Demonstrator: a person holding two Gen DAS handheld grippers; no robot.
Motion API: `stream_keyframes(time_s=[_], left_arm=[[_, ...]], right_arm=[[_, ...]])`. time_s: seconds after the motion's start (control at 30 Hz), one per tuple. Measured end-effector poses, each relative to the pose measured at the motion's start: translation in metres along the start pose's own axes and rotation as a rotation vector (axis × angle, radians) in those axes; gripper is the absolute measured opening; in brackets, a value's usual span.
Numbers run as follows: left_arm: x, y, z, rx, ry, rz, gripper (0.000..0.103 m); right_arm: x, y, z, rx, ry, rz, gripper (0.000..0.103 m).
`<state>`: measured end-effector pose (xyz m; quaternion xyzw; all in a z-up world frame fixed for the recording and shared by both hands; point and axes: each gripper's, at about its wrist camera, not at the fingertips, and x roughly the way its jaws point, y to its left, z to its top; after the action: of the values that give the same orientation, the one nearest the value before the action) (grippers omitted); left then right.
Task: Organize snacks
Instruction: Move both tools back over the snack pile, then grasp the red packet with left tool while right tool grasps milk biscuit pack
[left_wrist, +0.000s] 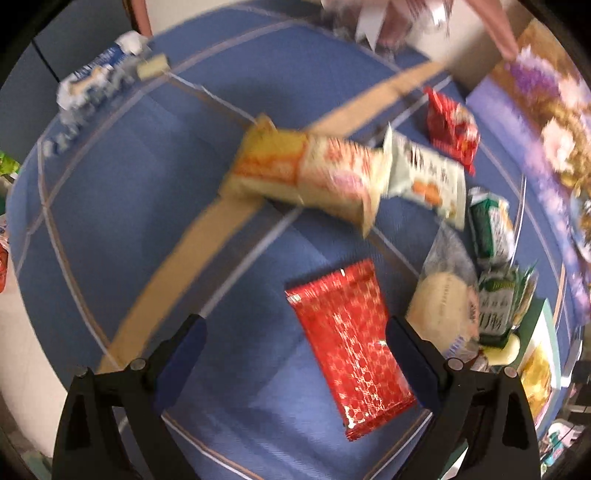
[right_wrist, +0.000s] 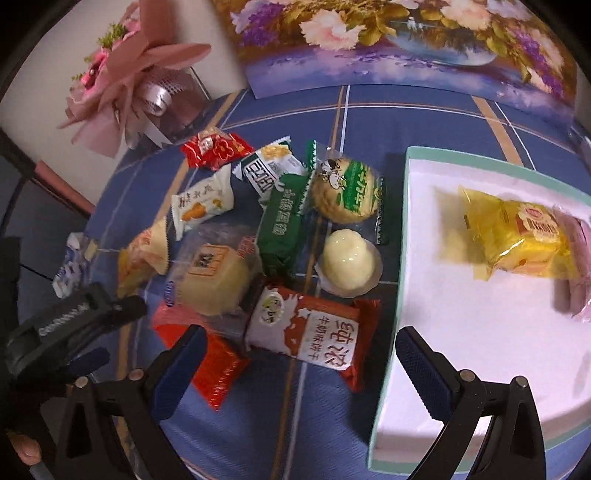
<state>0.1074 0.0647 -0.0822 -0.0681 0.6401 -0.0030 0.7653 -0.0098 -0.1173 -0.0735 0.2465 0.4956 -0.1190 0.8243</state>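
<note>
The left gripper (left_wrist: 295, 354) hangs wide open and empty over the blue cloth (left_wrist: 129, 206), its jaws straddling a red foil pack (left_wrist: 351, 343) that lies flat between them, untouched as far as the blurred left wrist view shows. The right gripper (right_wrist: 299, 354) is spread just as wide and holds nothing; a red-and-white biscuit pack (right_wrist: 306, 332) lies between its fingers, and its right finger hovers over the near edge of the box (right_wrist: 402, 236) at 3 o'clock. By my reading the sorting has barely begun. The white-floored box holds only a yellow pack (right_wrist: 517, 240) and, at its far right edge, a pinkish item too blurred to name. Everything else waits in a loose heap on the cloth at 12 o'clock from the right gripper: a pale cake in clear wrap (right_wrist: 210, 277), a white jelly cup (right_wrist: 349, 262), a green pack (right_wrist: 284, 225), a round cake in a green-and-white wrapper (right_wrist: 347, 192), a white pack with an orange print (right_wrist: 201, 206), another white pack (right_wrist: 269, 166) and a small red candy pack (right_wrist: 218, 147). A yellow-and-orange pack (left_wrist: 306, 173) lies at 12 o'clock from the left gripper, and a blue-and-white pack (left_wrist: 92, 81) sits well apart at 10 o'clock. So roughly two snacks are stowed and about ten remain out.
</note>
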Motion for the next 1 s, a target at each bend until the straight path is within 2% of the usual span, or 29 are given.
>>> stream_keyframes(time_s=[0.07, 0.2, 0.4, 0.7, 0.8, 1.0], left_arm=[[0.006, -0.004, -0.002, 0.005, 0.021, -0.016, 0.097], [0.012, -0.011, -0.003, 0.017, 0.015, 0.012, 0.097], [0.019, -0.017, -0.003, 0.004, 0.01, -0.001, 0.098], [0.029, -0.033, 0.004, 0.038, 0.005, 0.045, 0.101], [0.031, -0.032, 0.0, 0.065, 0.016, 0.068, 0.101], [0.032, -0.023, 0.001, 0.05, 0.031, 0.07, 0.101]], right_arm=[[0.003, -0.002, 0.0, -0.002, 0.004, -0.005, 0.103], [0.002, -0.007, 0.001, 0.007, 0.0, -0.011, 0.103], [-0.003, -0.009, 0.003, 0.008, -0.011, -0.021, 0.103], [-0.004, -0.009, 0.004, 0.001, -0.015, -0.028, 0.103], [-0.004, -0.008, 0.005, -0.009, -0.02, -0.029, 0.103], [0.001, -0.001, 0.008, -0.065, -0.023, -0.002, 0.101]])
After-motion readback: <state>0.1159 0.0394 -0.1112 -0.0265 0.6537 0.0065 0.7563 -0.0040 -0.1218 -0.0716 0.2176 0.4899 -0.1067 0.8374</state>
